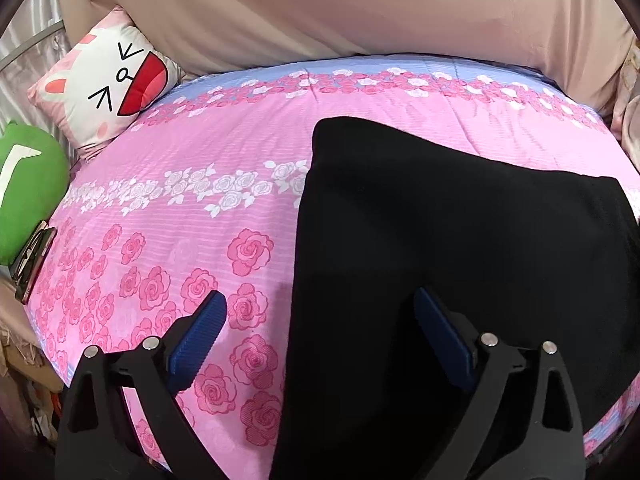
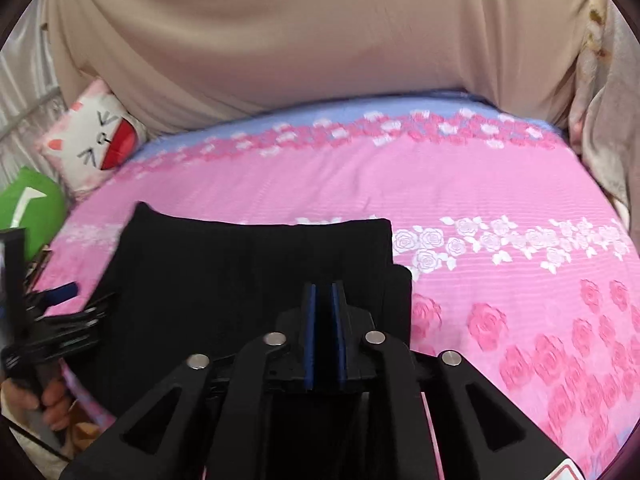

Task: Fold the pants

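pants (image 1: 440,260): black, soft knit, lying flat on pink rose bedspread (image 1: 192,200), near edge, partly folded by look of doubled layer at right side. limp, light, non-slip; likely sags and creases when lifted, no fragility. best hold: pinch at edge or corner, both layers together. left gripper (image 1: 320,336): fingers spread wide, empty, hovering over left edge of pants. right gripper (image 2: 324,320): blue pads nearly together above black cloth; cannot tell if fabric pinched. cat pillow (image 1: 108,88), green plush (image 1: 28,188) at far left.
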A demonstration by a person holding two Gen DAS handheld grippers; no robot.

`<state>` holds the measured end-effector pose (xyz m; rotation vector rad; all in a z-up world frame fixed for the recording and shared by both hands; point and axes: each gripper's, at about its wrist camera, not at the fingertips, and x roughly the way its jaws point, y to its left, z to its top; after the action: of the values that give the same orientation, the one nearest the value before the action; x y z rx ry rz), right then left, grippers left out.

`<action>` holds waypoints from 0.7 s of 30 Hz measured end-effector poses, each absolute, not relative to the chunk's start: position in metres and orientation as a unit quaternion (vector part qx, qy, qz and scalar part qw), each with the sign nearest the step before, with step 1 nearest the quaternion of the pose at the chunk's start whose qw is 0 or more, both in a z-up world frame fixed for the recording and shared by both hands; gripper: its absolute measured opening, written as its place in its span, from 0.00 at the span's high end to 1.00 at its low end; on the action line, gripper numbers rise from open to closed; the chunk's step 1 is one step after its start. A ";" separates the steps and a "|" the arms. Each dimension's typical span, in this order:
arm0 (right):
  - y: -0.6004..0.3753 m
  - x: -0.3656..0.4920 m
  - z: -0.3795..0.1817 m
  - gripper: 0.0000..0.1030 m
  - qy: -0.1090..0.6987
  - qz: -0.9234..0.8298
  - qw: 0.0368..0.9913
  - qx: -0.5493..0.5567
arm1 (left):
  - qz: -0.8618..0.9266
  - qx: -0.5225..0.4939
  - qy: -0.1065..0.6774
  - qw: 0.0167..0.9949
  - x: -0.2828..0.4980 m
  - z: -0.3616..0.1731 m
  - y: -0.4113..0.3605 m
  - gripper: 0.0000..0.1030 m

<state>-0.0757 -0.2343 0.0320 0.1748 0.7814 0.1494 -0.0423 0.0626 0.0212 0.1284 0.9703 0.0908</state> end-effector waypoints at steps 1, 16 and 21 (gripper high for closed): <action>-0.238 -0.084 0.035 0.75 0.378 0.068 0.919 0.086 | 0.043 0.059 0.466 0.882 -0.043 0.022 0.063 0.10; -0.272 -0.133 -0.014 0.42 0.431 0.094 0.871 0.217 | -0.073 -0.099 0.534 0.836 -0.063 0.011 0.094 0.07; -0.278 -0.135 -0.023 0.39 0.440 0.121 0.853 0.254 | -0.136 -0.139 0.536 0.821 -0.068 0.006 0.106 0.05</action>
<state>-0.1349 -0.2779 -0.0225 0.5334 0.9248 0.2540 -0.0678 0.1059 0.0057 -0.2949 1.1416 -0.2889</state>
